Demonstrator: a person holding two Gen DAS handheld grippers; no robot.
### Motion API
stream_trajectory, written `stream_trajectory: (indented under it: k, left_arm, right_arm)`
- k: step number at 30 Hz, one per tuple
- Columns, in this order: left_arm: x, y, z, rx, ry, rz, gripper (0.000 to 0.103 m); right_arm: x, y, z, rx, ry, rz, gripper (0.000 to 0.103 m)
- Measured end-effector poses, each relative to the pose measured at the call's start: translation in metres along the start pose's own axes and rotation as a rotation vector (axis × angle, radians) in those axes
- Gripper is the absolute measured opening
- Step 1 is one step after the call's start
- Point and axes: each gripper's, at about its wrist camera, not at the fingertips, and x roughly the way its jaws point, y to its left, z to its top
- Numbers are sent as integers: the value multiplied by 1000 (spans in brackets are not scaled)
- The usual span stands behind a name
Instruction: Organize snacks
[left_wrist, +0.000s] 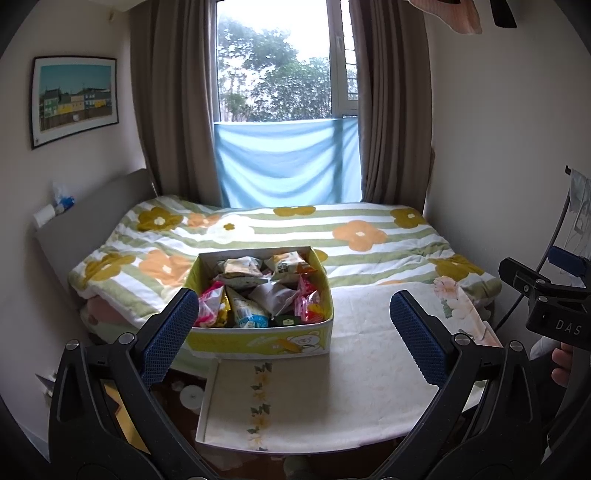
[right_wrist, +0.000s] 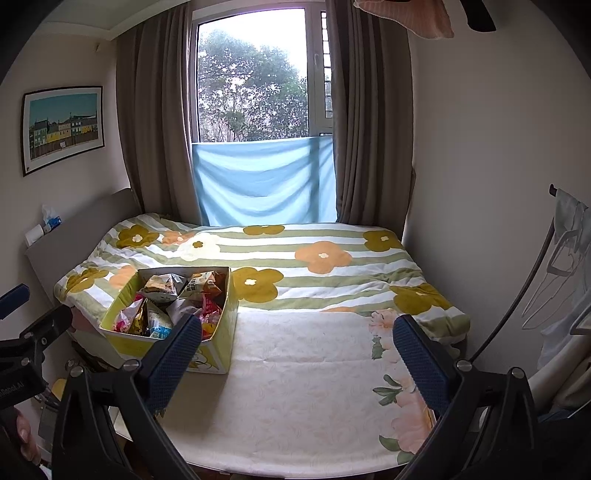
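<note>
A yellow-green box (left_wrist: 258, 341) with a bear print stands at the table's far left, against the bed. It is full of mixed snack packets (left_wrist: 258, 291): pink, yellow, white and brown. It also shows in the right wrist view (right_wrist: 218, 354). My left gripper (left_wrist: 293, 332) is open and empty, held back from the box with its left finger (left_wrist: 170, 332) in front of the box's left corner. My right gripper (right_wrist: 295, 354) is open and empty over the bare cloth to the right of the box. Its left finger (right_wrist: 173, 354) overlaps the box's near side.
The table carries a cream floral cloth (left_wrist: 369, 369) and butts against a bed with a flowered striped blanket (right_wrist: 314, 266). A headboard (left_wrist: 96, 214) is at left, a wall and a clothes rack (right_wrist: 554, 280) at right. Items lie on the floor (left_wrist: 190, 395) at lower left.
</note>
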Motion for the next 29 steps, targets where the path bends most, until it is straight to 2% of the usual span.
stream_trajectory:
  k: [15, 23, 29]
  left_arm:
    - [2, -2, 2, 15, 0, 23, 103]
    - [-5, -10, 2, 34, -58, 51, 103]
    - [-5, -16, 3, 36, -74, 31, 103]
  right_arm:
    - [2, 0, 0, 2, 5, 4, 103]
    - [3, -1, 1, 5, 7, 9, 103]
    - [7, -1, 0, 11, 21, 15, 103]
